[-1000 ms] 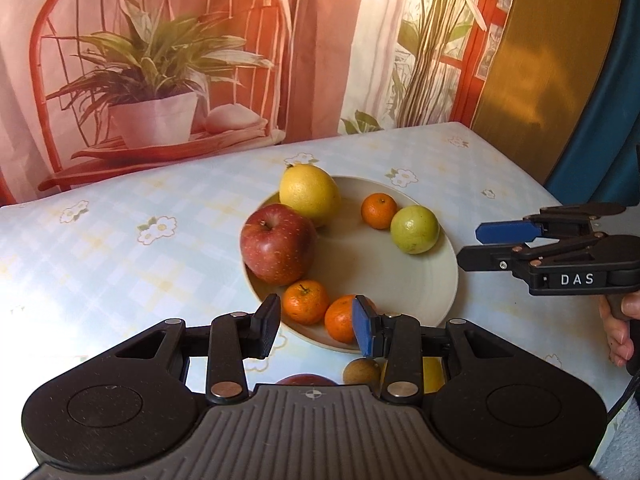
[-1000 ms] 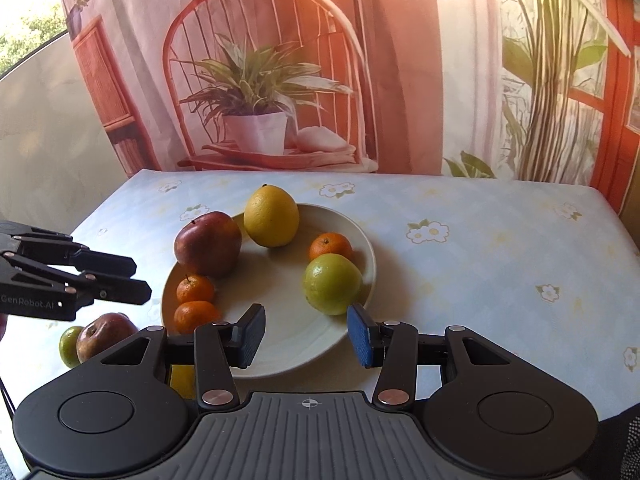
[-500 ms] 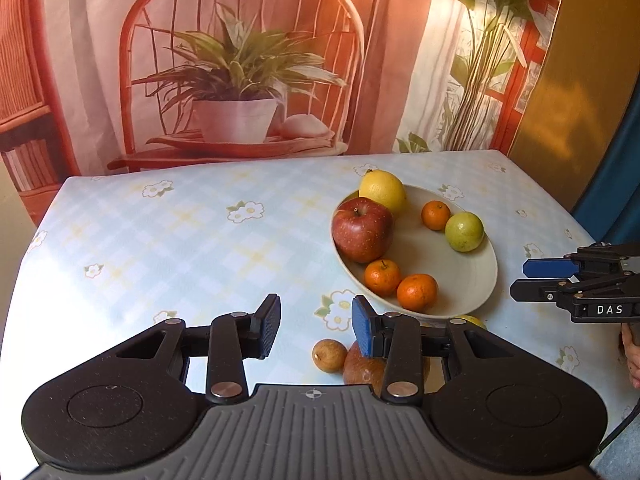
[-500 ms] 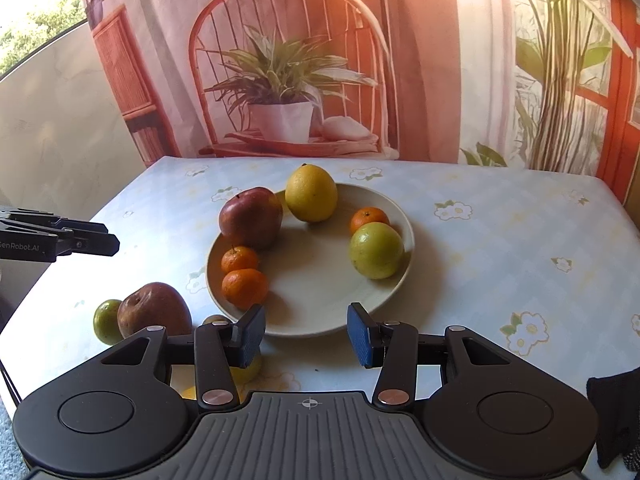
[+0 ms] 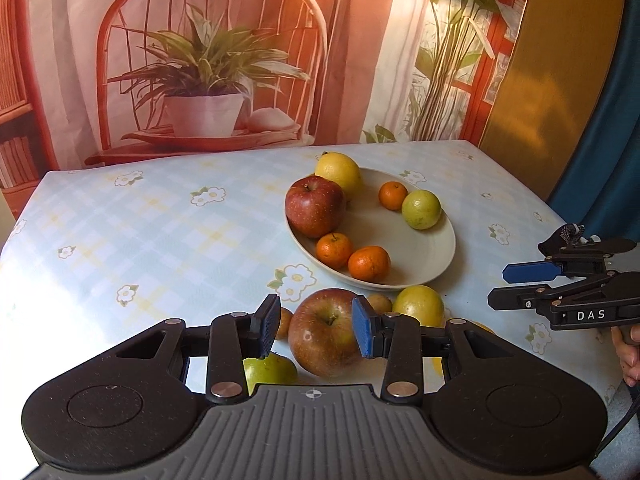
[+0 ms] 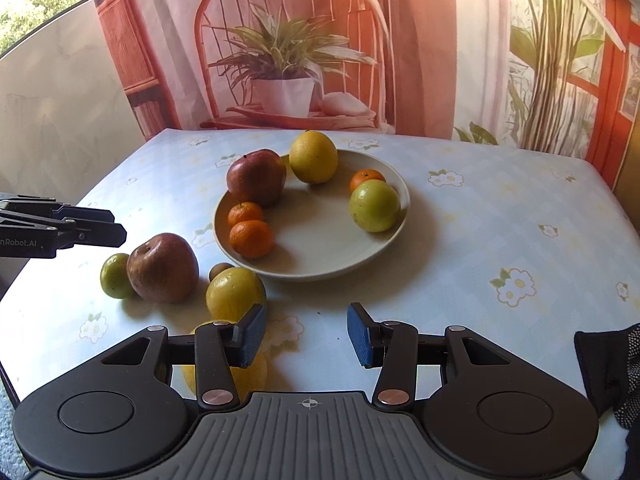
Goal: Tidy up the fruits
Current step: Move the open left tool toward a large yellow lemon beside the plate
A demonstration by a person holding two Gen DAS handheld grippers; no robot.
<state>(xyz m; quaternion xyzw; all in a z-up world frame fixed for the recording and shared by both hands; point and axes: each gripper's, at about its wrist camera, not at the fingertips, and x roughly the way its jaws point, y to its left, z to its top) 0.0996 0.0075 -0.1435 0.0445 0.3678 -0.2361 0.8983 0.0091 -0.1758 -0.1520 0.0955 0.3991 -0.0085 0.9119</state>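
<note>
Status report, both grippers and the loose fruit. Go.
Left gripper open, empty, lined up on loose red apple. Right gripper open, empty, over bare cloth. Plate holds six fruits; more loose beside it. Nothing in the way.

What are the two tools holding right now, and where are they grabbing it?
Nothing. The left tool is open above a red apple on the table, not squeezing it. The right tool is open over bare tablecloth.

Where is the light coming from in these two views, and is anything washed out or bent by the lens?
Left wrist view: sun glare whitens the tablecloth at lower left, and the table's edges bow from fisheye distortion. Right wrist view: light comes from the left, so the plate and the red apple beside it cast shadows rightward; the window at upper left is overexposed.
</note>
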